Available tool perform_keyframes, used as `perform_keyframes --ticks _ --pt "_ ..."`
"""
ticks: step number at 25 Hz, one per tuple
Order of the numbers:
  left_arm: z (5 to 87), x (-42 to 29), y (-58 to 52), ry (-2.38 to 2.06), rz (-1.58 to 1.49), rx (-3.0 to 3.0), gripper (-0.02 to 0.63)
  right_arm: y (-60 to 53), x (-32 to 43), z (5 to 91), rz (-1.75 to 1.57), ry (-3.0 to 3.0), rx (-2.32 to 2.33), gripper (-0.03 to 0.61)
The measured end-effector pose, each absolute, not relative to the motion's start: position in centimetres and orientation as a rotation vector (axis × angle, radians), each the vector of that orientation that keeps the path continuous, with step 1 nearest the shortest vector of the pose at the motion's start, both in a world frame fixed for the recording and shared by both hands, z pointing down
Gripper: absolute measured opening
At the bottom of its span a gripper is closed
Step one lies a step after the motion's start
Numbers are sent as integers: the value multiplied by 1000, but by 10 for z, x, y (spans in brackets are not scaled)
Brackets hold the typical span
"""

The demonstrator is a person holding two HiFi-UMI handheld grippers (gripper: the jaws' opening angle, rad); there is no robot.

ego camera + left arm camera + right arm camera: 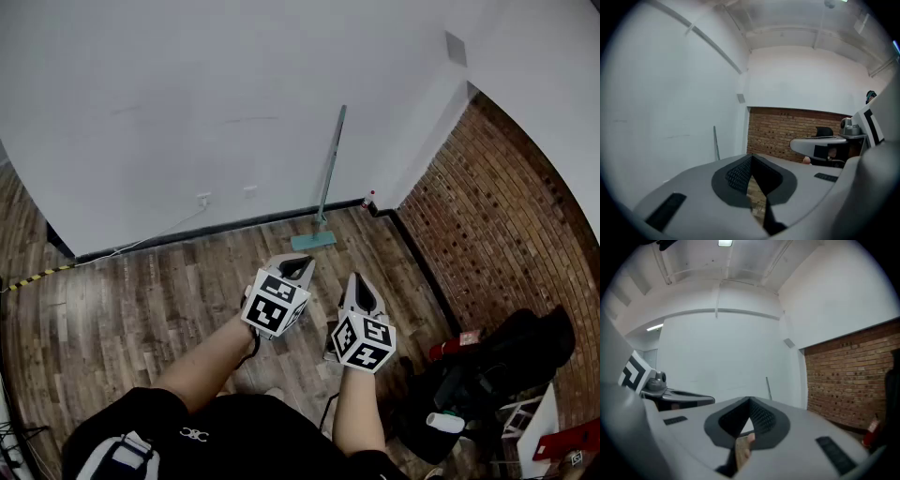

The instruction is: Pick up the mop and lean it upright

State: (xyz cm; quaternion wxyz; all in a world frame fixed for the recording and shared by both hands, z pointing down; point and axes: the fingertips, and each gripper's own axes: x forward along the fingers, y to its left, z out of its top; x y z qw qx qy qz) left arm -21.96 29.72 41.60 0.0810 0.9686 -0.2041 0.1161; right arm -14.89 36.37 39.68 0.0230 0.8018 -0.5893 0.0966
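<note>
Evidently the mop (328, 173) already stands nearly upright, its handle leaning on the white wall (187, 112) near the brick wall (487, 206) and its flat head on the wooden floor (141, 300). That would explain why the left gripper (298, 267) and right gripper (361, 291) hang side by side well short of it, each with jaws closed together on nothing. Only the head view shows the mop's head and that gap, while the gripper views catch just a sliver of handle beyond their meeting pads.
</note>
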Motion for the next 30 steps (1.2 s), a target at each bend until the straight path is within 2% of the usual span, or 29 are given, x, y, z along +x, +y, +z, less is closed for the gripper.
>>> perform_keyframes --ticks 30 --pt "440 -58 250 -702 456 2852 -5 318 13 433 408 -1943 2407 14"
